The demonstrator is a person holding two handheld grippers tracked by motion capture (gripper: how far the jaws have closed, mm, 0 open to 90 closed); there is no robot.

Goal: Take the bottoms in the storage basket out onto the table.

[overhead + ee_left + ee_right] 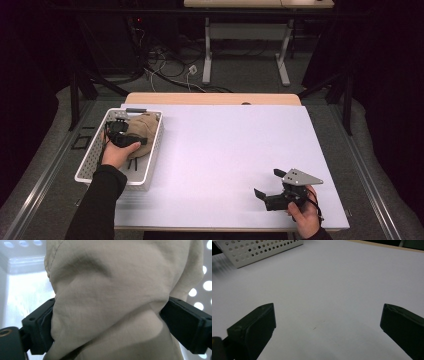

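A crumpled beige cloth lies in a white perforated basket at the table's left side. My left gripper reaches down into the basket onto the cloth. In the left gripper view the cloth bulges between the two black jaws, both pads press into it, and the fabric is pinched into a waist; my left gripper is shut on it. Near the front right of the table my right gripper rests low over the white surface. Its jaws stand wide apart with nothing between them.
A white sheet covers the tabletop, with a wooden strip along the far edge. The basket's perforated wall appears far off in the right gripper view. Cables and desk legs lie on the floor beyond the table.
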